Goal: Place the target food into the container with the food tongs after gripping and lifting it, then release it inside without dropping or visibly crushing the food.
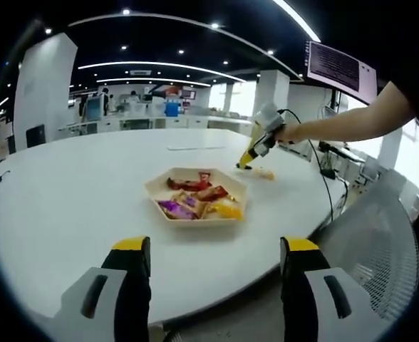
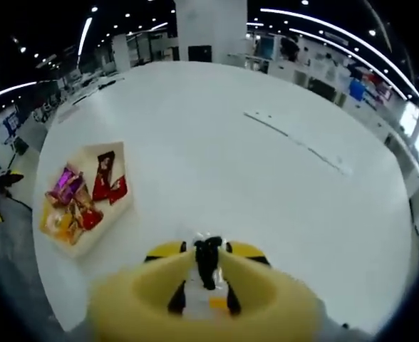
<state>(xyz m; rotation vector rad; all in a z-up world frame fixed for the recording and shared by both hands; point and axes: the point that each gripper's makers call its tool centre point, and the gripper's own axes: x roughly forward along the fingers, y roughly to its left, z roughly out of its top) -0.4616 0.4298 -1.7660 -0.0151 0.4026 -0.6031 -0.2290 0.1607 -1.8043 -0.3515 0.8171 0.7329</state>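
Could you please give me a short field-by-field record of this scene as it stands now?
surface: white table
container: hexagonal tray holding wrapped snacks
left hand-held gripper: open, empty, near the table edge, aimed at the tray
right hand-held gripper: beyond the tray, carrying yellow tongs
target food: pale item on the table at the tong tips
grip on food: cannot tell

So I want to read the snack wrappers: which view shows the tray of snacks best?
The left gripper view: the tray lies central and unblocked, its red, purple and yellow packets distinct. The right gripper view shows the same tray at the left edge, skewed and blurrier.
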